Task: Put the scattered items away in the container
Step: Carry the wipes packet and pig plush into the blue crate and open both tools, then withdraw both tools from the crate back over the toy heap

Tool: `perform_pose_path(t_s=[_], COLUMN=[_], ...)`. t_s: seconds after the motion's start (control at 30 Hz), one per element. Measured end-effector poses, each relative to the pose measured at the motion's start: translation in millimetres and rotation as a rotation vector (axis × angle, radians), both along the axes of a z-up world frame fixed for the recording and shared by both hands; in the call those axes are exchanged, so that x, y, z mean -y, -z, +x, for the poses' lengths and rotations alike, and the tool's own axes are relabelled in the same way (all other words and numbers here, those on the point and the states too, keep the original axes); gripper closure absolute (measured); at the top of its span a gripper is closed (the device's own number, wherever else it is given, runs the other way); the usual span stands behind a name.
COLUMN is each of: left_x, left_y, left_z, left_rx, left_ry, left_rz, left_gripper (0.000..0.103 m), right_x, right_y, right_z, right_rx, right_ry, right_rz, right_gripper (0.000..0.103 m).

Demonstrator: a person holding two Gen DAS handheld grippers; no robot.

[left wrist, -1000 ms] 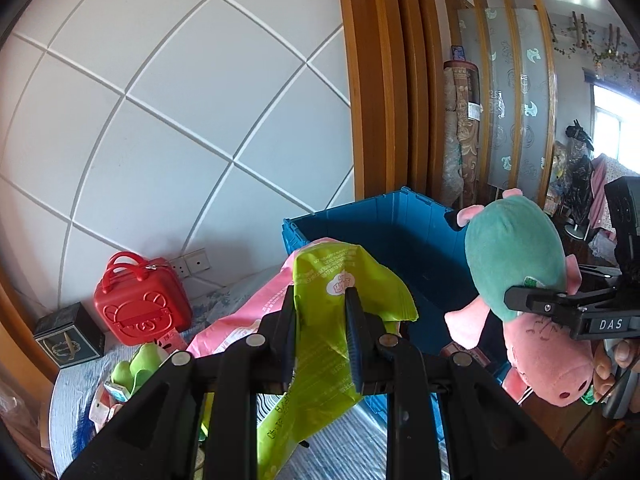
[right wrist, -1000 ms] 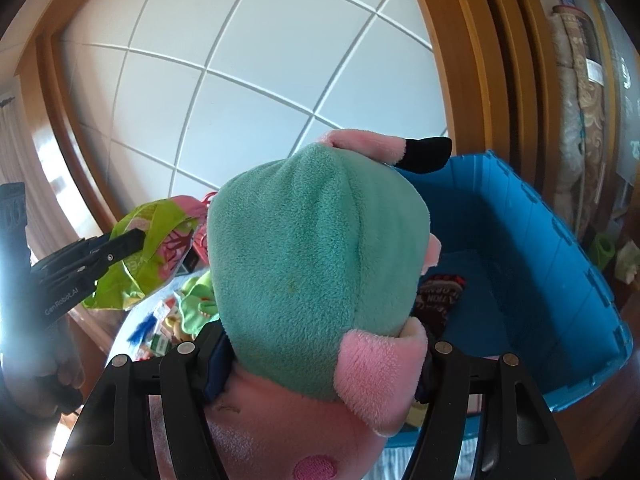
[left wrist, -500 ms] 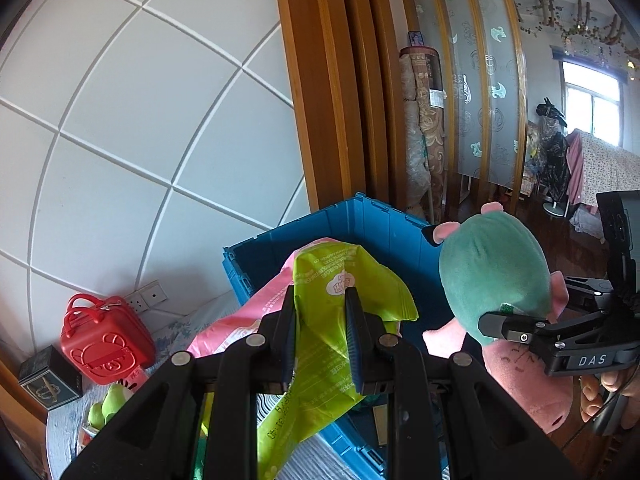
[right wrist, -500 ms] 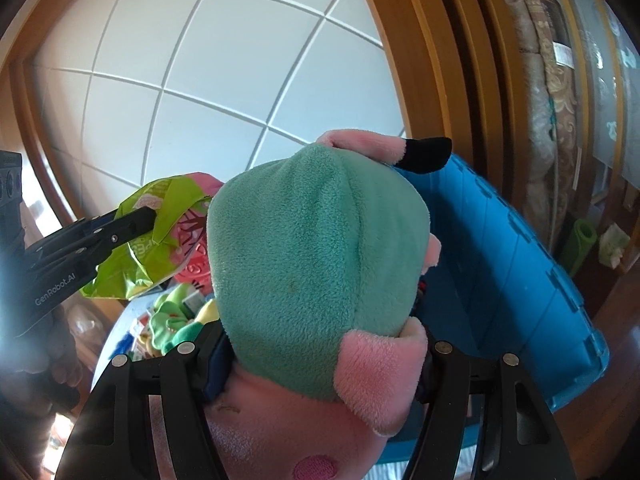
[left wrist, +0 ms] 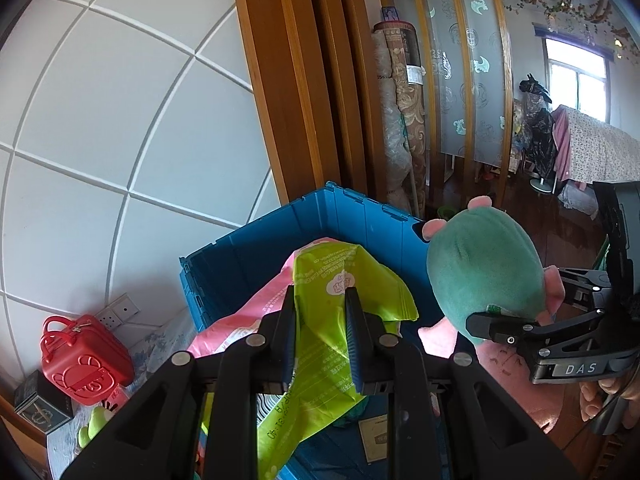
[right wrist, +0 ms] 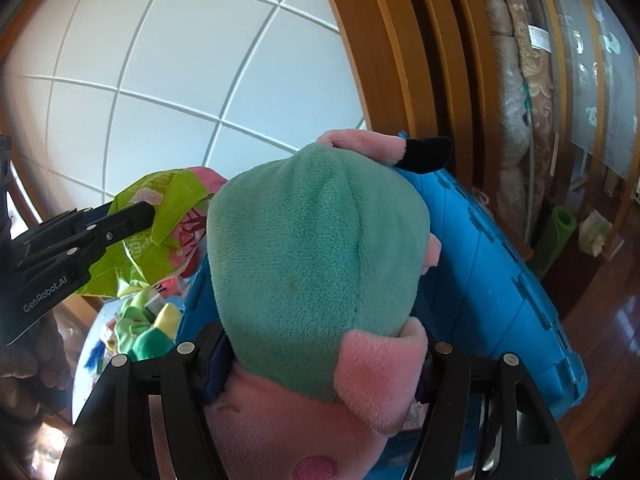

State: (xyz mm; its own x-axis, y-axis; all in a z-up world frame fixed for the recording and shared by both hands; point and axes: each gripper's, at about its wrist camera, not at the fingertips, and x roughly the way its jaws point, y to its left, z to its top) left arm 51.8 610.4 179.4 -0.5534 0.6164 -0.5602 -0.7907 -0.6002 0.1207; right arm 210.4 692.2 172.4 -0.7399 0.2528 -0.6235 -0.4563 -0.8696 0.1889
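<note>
Left hand-held gripper (left wrist: 320,320) points downward, jaws clamped nearly shut. Right hand-held gripper (right wrist: 320,352) also points downward, jaws partly spread in a grip.

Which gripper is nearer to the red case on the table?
Left. The left gripper, shut on a green bag, is beside the red case. The right gripper, holding the plush, is across the blue bin.

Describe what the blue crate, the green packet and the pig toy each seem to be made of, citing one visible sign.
Blue crate: likely rigid moulded plastic, with ribbed walls and a dull sheen.
Green packet: thin glossy plastic film, creased and printed.
Pig toy: soft plush fabric with a fuzzy matt pile, bulging where it is gripped.
</note>
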Motion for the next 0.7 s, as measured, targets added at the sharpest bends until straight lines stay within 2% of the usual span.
perform_pose_path(t_s=[0.1, 0.13, 0.17, 0.2, 0.23, 0.27, 0.3, 0.47, 0.7], left_x=[-10, -14, -18, -21, -22, -21, -19, -2, 35], left_y=[1, 2, 3, 3, 3, 1, 0, 4, 19], left_z=[-8, -12, -16, -20, -22, -23, -23, -26, -23], left_rx=[0.018, 0.032, 0.043, 0.042, 0.031, 0.02, 0.011, -0.003, 0.028], left_ry=[-0.005, -0.012, -0.024, -0.042, -0.061, -0.078, -0.092, -0.129, -0.156], left_rz=[0.002, 0.0, -0.009, -0.022, -0.028, -0.027, -0.024, -0.036, -0.042], left_gripper=[0.082, 0.08, 0.075, 0.065, 0.056, 0.031, 0.021, 0.021, 0.021], right_x=[-8, -10, -14, -18, -20, -22, -23, -21, 10], right_y=[2, 2, 3, 4, 3, 0, -1, 1, 3], right_z=[-7, -10, -15, -19, -19, -18, -17, -20, -24], right_rx=[0.008, 0.013, 0.021, 0.031, 0.026, 0.013, 0.002, 0.008, 0.024], right_ry=[0.005, 0.007, 0.007, 0.012, 0.028, 0.04, 0.04, 0.03, -0.001], right_rz=[0.008, 0.014, 0.017, 0.02, 0.032, 0.044, 0.045, 0.036, 0.048], right_gripper=[0.035, 0.029, 0.019, 0.014, 0.0, 0.0, 0.0, 0.0, 0.0])
